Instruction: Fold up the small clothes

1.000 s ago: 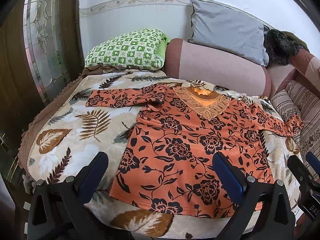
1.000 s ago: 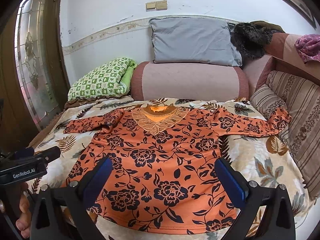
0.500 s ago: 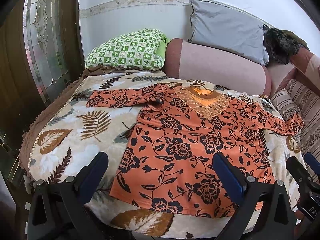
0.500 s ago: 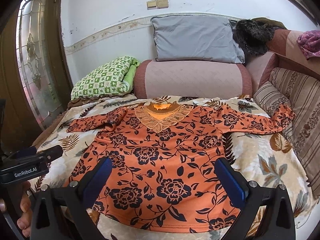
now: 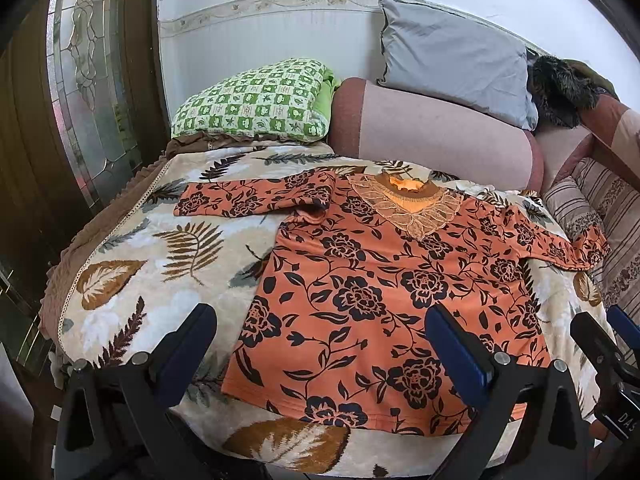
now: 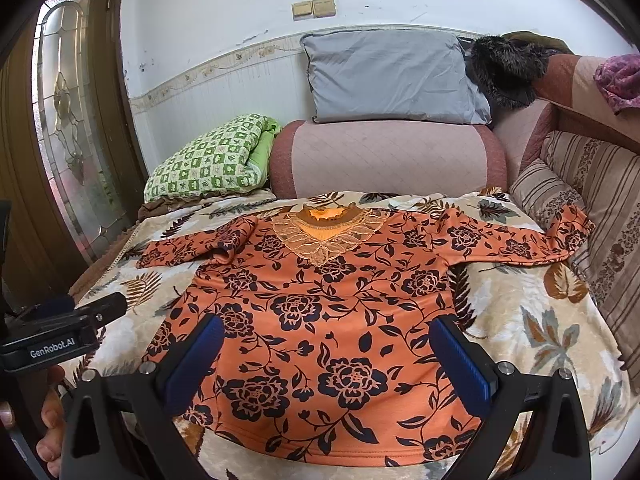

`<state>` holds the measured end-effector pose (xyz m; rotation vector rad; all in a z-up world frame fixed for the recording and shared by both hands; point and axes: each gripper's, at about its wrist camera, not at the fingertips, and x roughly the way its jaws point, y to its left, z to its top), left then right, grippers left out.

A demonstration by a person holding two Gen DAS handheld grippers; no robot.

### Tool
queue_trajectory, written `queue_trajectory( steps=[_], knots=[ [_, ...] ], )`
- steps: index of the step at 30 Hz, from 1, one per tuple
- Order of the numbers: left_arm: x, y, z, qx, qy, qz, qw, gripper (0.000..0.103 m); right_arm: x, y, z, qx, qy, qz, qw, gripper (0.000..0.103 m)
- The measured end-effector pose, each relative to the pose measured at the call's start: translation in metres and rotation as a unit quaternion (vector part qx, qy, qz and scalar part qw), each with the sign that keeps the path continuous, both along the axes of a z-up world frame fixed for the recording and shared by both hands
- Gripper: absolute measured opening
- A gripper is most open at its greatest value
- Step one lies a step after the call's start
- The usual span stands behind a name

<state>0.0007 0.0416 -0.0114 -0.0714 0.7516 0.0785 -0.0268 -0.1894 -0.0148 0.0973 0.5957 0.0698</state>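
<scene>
Legible writing: the left tool [image 6: 64,328], seen at the left edge of the right wrist view, carries a label reading "GenRobot.AI". In the left wrist view a partial marking "DAS" shows on the right tool's body at the lower right edge; the rest is cut off.

Left side: one door [image 5: 92,80] with a leaded glass panel stands beside the bed [image 5: 120,280]. One green checked pillow [image 5: 256,104] lies at the bed's far left corner.

Left tool [image 5: 320,340]: released. Its two blue-padded fingers [image 5: 188,348] stand wide apart over the bed's near edge, holding nothing. One finger is over the bare leaf-print blanket, the other over the lower part of the blouse. A hand [image 6: 48,432] shows below this tool in the right wrist view.

Centre: one orange blouse [image 6: 320,320] with a black flower print lies flat and face up on the blanket, unfolded. Its lace collar [image 6: 324,236] points to the far edge and its hem lies along the near edge. Both sleeves are spread outward. The left sleeve is bunched at the shoulder; the right sleeve cuff reaches the bed's right edge, touching a striped cushion [image 6: 600,216].

Right tool [image 6: 326,352]: released. Both blue-padded fingers [image 6: 460,364] are spread above the blouse's lower half, gripping nothing.

Far edge: one pink bolster [image 6: 384,160] with one grey pillow [image 6: 392,76] resting on it. One dark fur item [image 6: 504,72] lies to the right of the pillow. Two wall switches [image 6: 314,9] are mounted above.
</scene>
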Motion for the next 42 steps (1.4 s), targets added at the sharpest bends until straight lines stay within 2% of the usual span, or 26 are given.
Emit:
queue_trajectory(
  steps=[23,31,38,40,42],
  knots=[
    [0.004,-0.004,-0.004,0.003,0.004,0.001,1.0,0.103,0.002,-0.006,-0.001,0.02,-0.008,-0.008,1.0,0.103],
    [0.008,-0.005,-0.009,0.0,0.007,-0.001,1.0,0.103,0.007,-0.008,-0.004,0.023,0.001,-0.006,1.0,0.103],
    [0.025,0.0,-0.023,-0.014,0.031,0.001,0.9994,0.103,0.026,-0.032,-0.025,0.065,0.048,-0.015,0.997,0.103],
    [0.033,0.003,-0.033,-0.026,0.051,0.0,0.9984,0.103,0.034,-0.055,-0.036,0.101,0.065,-0.032,0.992,0.103],
    [0.038,0.006,-0.042,-0.031,0.062,0.002,0.9976,0.103,0.049,-0.089,-0.058,0.152,0.1,-0.055,0.982,0.103]
  ],
)
